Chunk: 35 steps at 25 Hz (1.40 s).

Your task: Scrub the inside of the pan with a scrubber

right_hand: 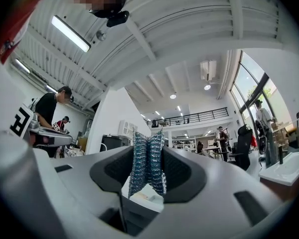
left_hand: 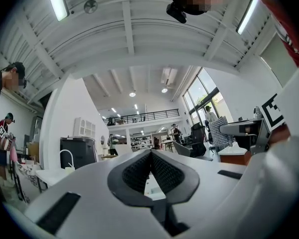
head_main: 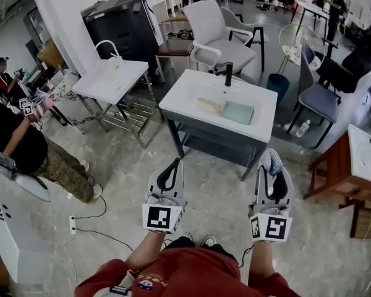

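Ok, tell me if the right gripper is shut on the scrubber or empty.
Shut on it: the right gripper squeezes the blue mesh scrubber between its jaws.

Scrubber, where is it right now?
The scrubber is pinched in the right claw, at the head view's lower right, short of the white sink.

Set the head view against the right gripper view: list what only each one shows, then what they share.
Only the head view shows the floor, the white washstand with its black tap ahead, and the left gripper, shut on nothing. Only the right gripper view shows the ceiling with its strip light and the upper balcony railing. Both show the right gripper shut on the blue scrubber. Neither clearly shows a pan.
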Each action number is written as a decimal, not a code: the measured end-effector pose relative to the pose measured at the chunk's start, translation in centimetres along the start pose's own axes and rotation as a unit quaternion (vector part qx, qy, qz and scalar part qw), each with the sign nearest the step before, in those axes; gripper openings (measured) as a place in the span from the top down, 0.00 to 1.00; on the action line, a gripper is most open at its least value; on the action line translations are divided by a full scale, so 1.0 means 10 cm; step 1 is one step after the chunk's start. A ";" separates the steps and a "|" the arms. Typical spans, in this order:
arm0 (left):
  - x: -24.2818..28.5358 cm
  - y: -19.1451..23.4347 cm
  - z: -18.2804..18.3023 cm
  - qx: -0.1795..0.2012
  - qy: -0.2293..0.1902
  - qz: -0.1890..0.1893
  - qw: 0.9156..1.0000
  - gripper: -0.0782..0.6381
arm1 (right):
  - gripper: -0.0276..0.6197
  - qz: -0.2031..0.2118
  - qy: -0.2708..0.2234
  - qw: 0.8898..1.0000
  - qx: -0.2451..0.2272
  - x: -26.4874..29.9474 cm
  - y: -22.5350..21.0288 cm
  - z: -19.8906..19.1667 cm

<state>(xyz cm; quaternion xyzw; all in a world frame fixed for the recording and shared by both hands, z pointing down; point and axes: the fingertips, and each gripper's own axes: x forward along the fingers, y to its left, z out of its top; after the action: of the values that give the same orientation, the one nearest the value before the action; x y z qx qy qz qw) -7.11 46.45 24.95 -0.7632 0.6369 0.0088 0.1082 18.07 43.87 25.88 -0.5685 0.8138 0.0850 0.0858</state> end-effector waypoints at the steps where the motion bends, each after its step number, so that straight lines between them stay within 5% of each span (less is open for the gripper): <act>1: 0.00 -0.02 -0.01 0.002 0.002 0.001 1.000 0.87 | 0.68 0.001 0.003 1.000 0.002 -0.01 -0.02 -0.02; 13: 0.15 -0.05 -0.22 -0.005 0.036 0.000 0.999 0.87 | 0.68 0.009 0.024 1.000 -0.013 0.17 -0.08 -0.23; 35: 1.62 1.22 -0.66 0.000 0.031 -0.010 0.999 0.87 | 0.68 -0.006 0.027 0.998 -0.062 1.99 0.29 -0.46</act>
<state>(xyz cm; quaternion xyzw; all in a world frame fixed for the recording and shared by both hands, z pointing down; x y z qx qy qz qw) -16.78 27.53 27.05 -0.7698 0.6320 -0.0159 0.0880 8.42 25.65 25.72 -0.5794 0.8058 0.1191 0.0288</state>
